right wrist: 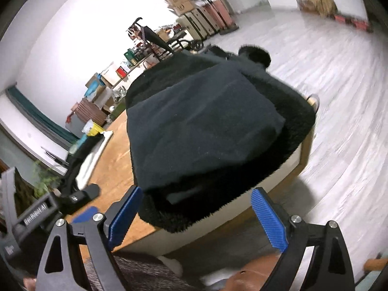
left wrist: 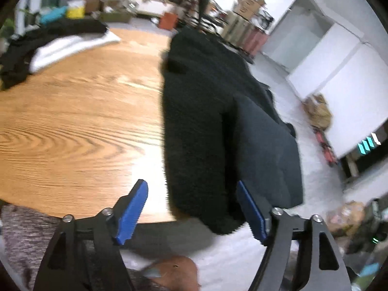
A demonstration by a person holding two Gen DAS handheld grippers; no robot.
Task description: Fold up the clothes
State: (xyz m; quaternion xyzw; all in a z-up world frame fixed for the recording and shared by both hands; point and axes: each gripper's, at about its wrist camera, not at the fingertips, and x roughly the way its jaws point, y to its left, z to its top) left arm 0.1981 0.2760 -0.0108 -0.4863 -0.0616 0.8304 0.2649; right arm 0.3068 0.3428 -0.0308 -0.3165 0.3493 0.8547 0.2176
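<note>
Desk (left wrist: 72, 101) is wood, w/ other clothes piled at its far side. My black fleece (left wrist: 198, 111) lies bunched on the desk's near right edge, overhanging it; looks soft, thick, floppy, so I'd pinch a hem or corner. Left gripper (left wrist: 191, 208) and right gripper (right wrist: 196, 215) both gape wide, holding nothing.

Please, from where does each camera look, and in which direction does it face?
Left wrist: sits on the left hand-held gripper, looks forward over the wooden table at the black fleece garment; both blue fingers spread, a grey-clad leg below.
Right wrist: sits on the right hand-held gripper, looks at the same garment from the table edge; the left gripper shows at lower left.
Shared: garment, table, far clutter.
</note>
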